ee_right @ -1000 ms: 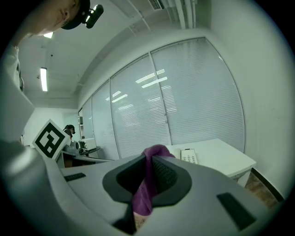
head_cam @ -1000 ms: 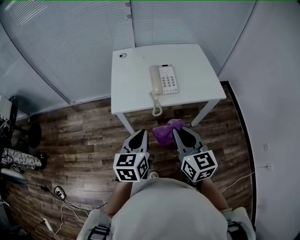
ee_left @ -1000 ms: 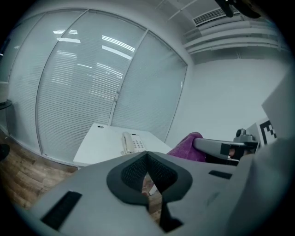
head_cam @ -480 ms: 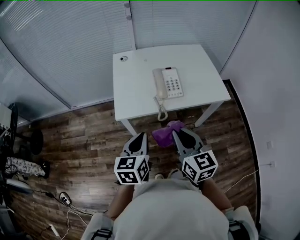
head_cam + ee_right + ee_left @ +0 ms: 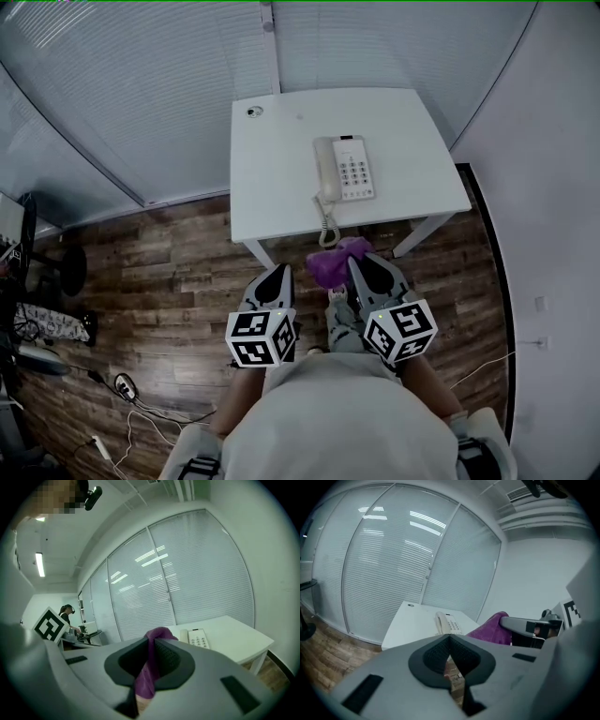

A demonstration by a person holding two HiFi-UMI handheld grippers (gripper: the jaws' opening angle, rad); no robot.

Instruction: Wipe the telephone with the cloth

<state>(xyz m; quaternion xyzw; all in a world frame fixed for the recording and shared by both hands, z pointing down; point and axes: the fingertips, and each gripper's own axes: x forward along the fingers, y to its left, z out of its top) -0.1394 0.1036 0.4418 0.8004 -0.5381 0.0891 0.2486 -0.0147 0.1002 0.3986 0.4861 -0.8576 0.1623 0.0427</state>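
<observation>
Left gripper and right gripper: grey moulded shells, tapering towards the fingertips. Pads: black, ribbed, on the fingers' inner faces. Behind the fingers each unit carries a white marker cube with black square patterns. Person wears a pale top and straps with dark buckles.

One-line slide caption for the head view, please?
Facing a white table with a telephone: purple cloth clamped in the right gripper, left gripper shut and empty.
</observation>
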